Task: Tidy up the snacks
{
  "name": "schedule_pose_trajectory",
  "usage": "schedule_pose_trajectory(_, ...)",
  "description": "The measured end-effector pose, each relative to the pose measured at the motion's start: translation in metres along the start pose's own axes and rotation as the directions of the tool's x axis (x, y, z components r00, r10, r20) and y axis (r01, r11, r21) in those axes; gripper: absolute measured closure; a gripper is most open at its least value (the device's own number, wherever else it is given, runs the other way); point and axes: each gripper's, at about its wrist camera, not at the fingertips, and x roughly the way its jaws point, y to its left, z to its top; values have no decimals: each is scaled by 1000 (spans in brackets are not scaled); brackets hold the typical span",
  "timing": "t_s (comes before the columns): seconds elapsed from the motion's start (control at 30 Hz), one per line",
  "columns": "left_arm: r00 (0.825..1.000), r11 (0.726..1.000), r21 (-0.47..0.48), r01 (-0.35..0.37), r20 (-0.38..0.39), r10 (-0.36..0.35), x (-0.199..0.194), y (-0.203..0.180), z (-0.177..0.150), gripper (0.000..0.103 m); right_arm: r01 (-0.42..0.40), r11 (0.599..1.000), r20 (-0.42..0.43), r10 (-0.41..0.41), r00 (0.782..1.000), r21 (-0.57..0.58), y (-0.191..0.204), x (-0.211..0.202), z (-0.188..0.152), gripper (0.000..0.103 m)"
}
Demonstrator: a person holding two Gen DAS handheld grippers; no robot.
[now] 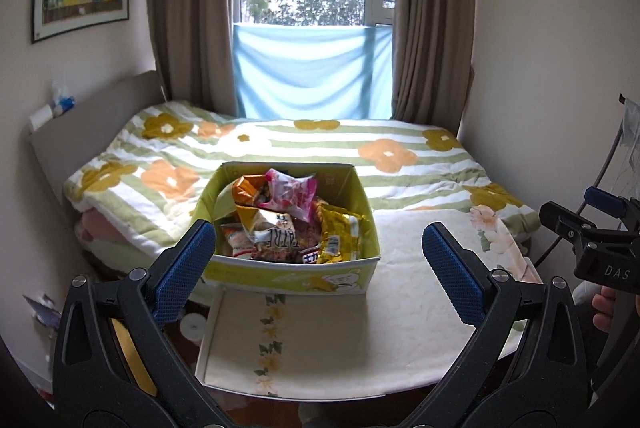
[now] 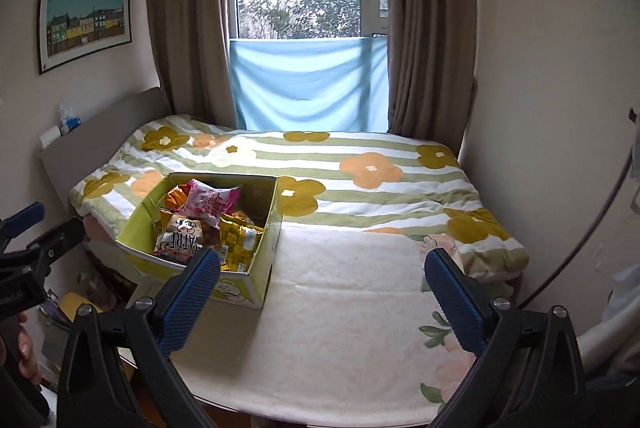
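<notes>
While both tongs hang spread wide with nothing between their blue pads, they sit back from the work, which suits either looking the job over or having just let go. The left tongs (image 1: pixel 318 268) face the box (image 1: pixel 288 274) head-on; the right tongs (image 2: pixel 320 286) hover over bare tablecloth (image 2: pixel 344 308) to the box's right. All the snack packets (image 1: pixel 280 216) in view lie heaped inside that green box, at the table's left edge against the bed (image 1: pixel 400 155); none shows on the cloth. That fits snacks already gathered, or a jumble waiting to be sorted.
</notes>
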Motion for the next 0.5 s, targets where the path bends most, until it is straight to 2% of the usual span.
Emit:
schedule_pose_trajectory(0.13, 1000, 1000, 29, -3, 13, 2, -7, -12, -1, 0, 9, 1000, 8, -9, 1000, 29, -8, -8, -5, 1)
schedule_pose_trajectory(0.5, 1000, 999, 35, 3, 20, -4, -12, -18, -1, 0, 41, 999, 23, -41, 999, 33, -12, -18, -11, 1)
